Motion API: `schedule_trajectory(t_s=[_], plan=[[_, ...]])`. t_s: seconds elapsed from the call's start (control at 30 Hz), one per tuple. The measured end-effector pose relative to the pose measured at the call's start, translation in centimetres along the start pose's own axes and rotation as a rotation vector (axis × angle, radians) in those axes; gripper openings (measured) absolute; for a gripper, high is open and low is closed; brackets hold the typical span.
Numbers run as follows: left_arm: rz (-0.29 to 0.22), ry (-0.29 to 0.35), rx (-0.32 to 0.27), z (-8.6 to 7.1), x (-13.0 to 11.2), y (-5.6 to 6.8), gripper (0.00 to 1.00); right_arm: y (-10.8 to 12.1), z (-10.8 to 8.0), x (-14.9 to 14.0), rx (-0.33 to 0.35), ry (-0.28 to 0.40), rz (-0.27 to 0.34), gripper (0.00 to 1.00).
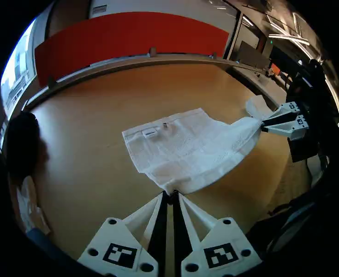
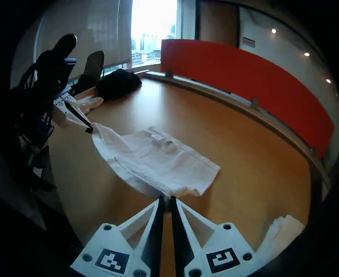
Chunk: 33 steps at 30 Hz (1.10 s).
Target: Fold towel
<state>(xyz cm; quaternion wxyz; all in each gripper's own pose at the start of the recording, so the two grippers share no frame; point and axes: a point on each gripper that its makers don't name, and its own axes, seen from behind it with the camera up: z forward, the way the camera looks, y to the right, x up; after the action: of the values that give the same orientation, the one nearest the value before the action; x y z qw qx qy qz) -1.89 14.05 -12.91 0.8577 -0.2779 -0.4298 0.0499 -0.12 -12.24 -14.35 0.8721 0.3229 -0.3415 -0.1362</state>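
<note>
Left gripper view looks along its own two fingers at the white towel (image 1: 187, 147), which lies spread on the wooden table (image 1: 91, 138), and from where I stand the fold looks barely begun. The left gripper (image 1: 171, 195) has its fingers drawn almost together on the towel's near corner, with the cloth gathered to a small peak between the tips. Off to the side, the right gripper (image 1: 262, 123) is closed the same way on the neighbouring corner and holds it a little off the wood, so the cloth stretches out to a point. The right gripper view bears out both holds: its own fingers are nearly closed with the towel's edge at their tips, and the left gripper pinches a corner farther off. The rest of the towel rests flat, its small sewn label (image 1: 149, 133) facing up and its far edge lying on the table. I judge the grasping done and the folding itself not, since I can make out no part of the cloth laid over another. What is left is to carry the held edge over to the far one, set it down square, let go, and perhaps fold again.
</note>
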Motion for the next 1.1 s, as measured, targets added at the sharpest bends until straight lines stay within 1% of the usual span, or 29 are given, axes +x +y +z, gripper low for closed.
schedule_trajectory(t_s=[0.17,0.37,0.5,0.67,0.8,0.97,1.1], plan=[[-0.016,0.004,-0.016,-0.9,0.3,0.5,0.08,-0.2,-0.9,0.5,0.0,0.002,0.005,0.11],[-0.034,0.018,-0.027,-2.0,0.9,0.8,0.08,-0.7,-1.7,1.0,0.006,0.0,0.001,0.11],[-0.039,0.017,-0.037,-2.5,0.8,1.0,0.08,-0.8,-1.9,1.0,0.006,-0.005,-0.001,0.11],[-0.043,0.01,-0.031,-2.4,0.4,0.9,0.08,-1.0,-1.8,1.1,0.014,-0.006,0.0,0.11],[-0.051,0.013,-0.027,-2.1,0.6,0.8,0.08,-0.7,-1.4,1.1,0.01,-0.012,-0.007,0.11],[-0.066,0.015,-0.016,-1.1,1.3,0.2,0.08,0.2,-0.6,1.2,0.005,-0.023,-0.017,0.11],[-0.078,0.016,-0.007,0.1,2.1,-0.5,0.08,1.5,0.6,1.4,-0.006,-0.038,-0.02,0.11]])
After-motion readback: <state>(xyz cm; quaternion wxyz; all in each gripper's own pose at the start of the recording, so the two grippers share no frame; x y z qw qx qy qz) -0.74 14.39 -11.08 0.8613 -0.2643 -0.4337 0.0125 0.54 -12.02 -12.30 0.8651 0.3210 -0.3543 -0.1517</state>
